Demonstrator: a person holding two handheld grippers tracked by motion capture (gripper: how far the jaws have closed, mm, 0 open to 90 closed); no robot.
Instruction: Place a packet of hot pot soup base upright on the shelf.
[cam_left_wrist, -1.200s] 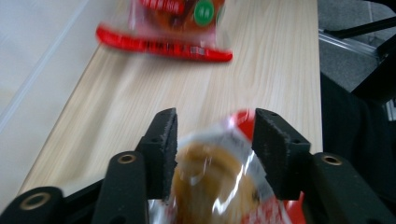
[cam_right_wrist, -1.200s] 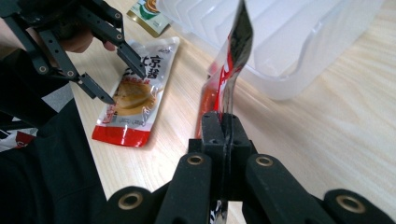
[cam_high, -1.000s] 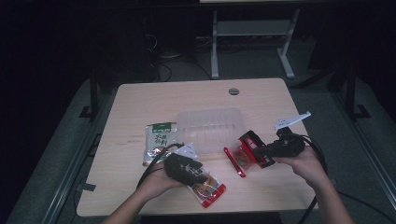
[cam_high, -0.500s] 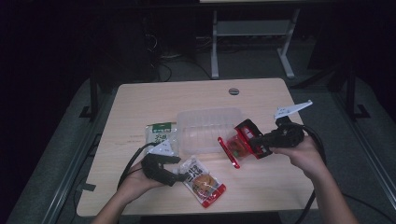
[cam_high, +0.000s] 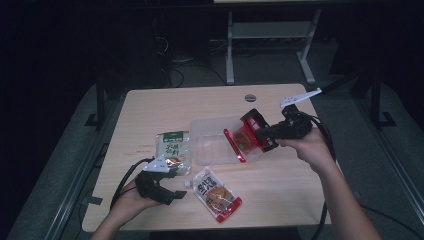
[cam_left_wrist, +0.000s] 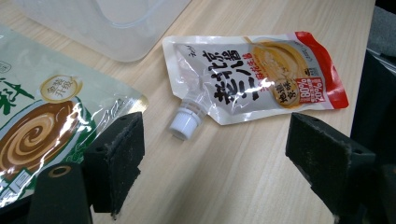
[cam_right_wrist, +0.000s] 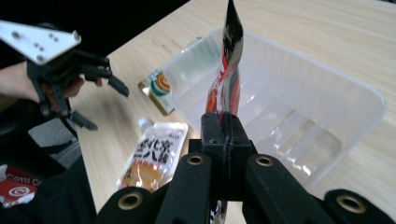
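Observation:
A red sauce pouch (cam_high: 246, 138) hangs edge-on over the right end of a clear plastic container (cam_high: 212, 145), pinched at its lower edge by my right gripper (cam_high: 262, 134), which is shut on it. In the right gripper view the red pouch (cam_right_wrist: 229, 56) stands up from the jaws of that gripper (cam_right_wrist: 223, 125) above the container (cam_right_wrist: 336, 98). A spouted white-and-red pouch (cam_high: 217, 194) lies flat on the table. My left gripper (cam_high: 175, 185) sits just left of it; its jaws have just been opening and nothing is between them. The spouted pouch (cam_left_wrist: 261, 74) lies beyond the left gripper (cam_left_wrist: 219, 163).
A green-and-white pouch (cam_high: 172, 150) lies flat left of the container, close to my left gripper. It also shows as the green pouch (cam_left_wrist: 42, 126) beside the left jaw. The table (cam_high: 200, 105) has bare wood behind the container, with a cable hole (cam_high: 249, 97) near its far edge.
My left gripper has drawn back to the left off the spouted pouch, with its jaws wider apart. My right gripper has lifted the red pouch up and over the container's right end.

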